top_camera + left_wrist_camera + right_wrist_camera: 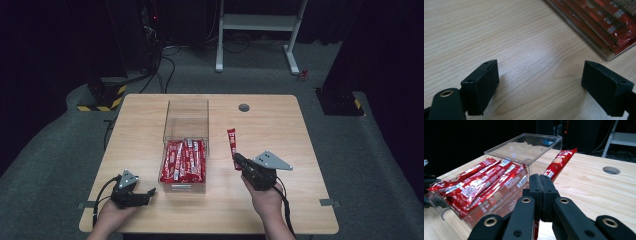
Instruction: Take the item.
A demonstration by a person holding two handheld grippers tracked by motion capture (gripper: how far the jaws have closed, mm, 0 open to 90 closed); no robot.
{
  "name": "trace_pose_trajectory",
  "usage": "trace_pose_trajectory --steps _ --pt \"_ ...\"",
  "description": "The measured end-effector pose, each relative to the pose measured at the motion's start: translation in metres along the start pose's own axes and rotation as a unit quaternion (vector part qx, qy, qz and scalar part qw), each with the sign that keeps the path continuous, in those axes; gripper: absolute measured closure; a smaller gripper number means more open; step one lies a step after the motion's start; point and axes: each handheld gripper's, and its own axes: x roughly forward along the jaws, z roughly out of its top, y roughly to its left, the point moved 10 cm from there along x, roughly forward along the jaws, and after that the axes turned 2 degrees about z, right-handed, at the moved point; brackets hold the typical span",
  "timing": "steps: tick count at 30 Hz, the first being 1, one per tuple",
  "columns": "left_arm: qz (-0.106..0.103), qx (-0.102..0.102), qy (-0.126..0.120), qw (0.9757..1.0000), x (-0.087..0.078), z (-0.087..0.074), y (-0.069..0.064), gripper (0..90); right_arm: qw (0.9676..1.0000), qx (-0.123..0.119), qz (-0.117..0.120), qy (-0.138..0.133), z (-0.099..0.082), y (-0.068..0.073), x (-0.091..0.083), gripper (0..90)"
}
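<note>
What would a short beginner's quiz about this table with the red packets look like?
1. True or false: the right tool is shut on a red stick packet.
2. Where do most red packets lie? A) in the clear box B) loose on the table C) on the floor
3. Fill in: the left tool rests with its jaws ____ and nothing between them.

Key: 1 true; 2 A; 3 open.

We note glossy red foil sachets (474,185), a clear smooth plastic box (524,147), a matt pale wood-grain table (499,32), and matt black plastic jaws.
</note>
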Motion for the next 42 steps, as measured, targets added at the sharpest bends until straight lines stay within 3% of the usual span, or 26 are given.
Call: trace_pose_trajectory --steps 10,23,42 --pt "0.0 0.0 0.0 1.0 0.0 0.0 0.0 15.0 0.9998 0.011 -0.014 -0.004 0.001 -0.016 -0.008 89.9" --pt "-0.002 -0.001 0.0 1.0 0.0 0.0 -0.001 15.0 0.9985 0.019 -0.051 0.001 -0.005 -0.043 -0.014 89.8" --pt "-0.002 0.0 0.0 1.0 0.0 0.0 -0.001 15.0 0.9963 0.034 -0.068 0.04 -0.033 -0.062 0.002 89.8"
